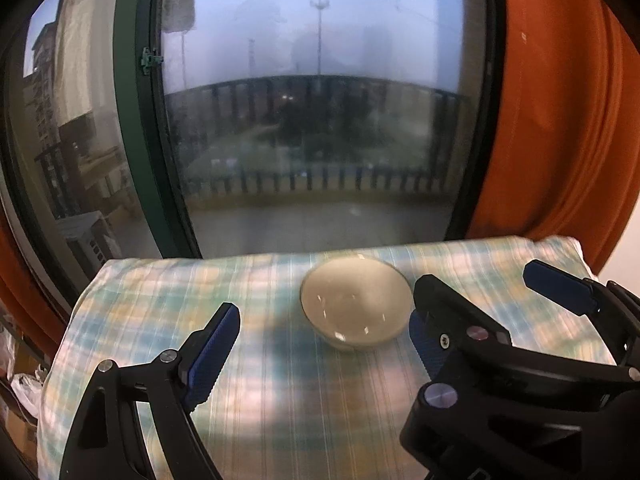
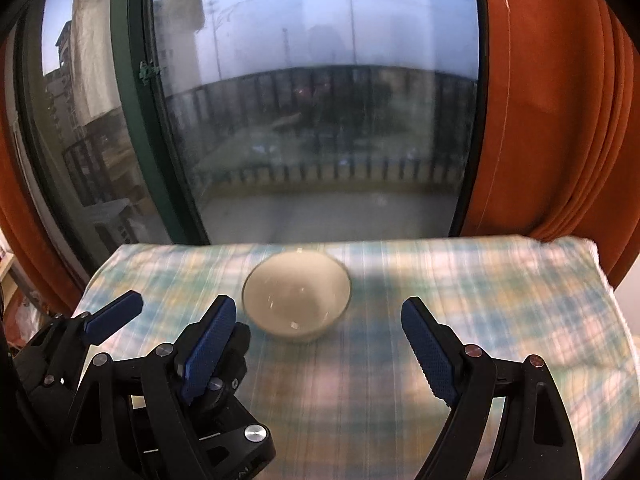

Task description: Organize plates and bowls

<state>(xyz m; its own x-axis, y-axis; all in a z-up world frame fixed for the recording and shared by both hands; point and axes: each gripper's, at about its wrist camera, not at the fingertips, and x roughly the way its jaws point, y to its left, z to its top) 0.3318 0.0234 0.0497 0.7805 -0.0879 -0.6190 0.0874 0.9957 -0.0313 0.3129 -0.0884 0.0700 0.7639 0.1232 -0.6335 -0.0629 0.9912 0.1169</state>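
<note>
A tall window (image 2: 320, 112) with a dark green frame fills the background, a balcony railing and hazy sky showing through its glass, and orange curtains (image 2: 560, 120) hang down either side of it. Directly below the window lies a table draped in a pale green, yellow and white checked cloth (image 2: 480, 300), its far edge just beside the window's lower frame. The one piece of crockery in view, a pale cream bowl (image 2: 297, 298), stands upright on the cloth, towards the window side and near the cloth's middle; it looks empty, though the frames are blurred. Nearer the camera than the bowl, the right gripper (image 2: 320, 346) hangs over the cloth with its blue-padded jaws spread wide and nothing between them, clear of the bowl. The left gripper (image 1: 316, 344) is spread equally wide and empty, to the left of the right one, the two frames overlapping in both views.
</note>
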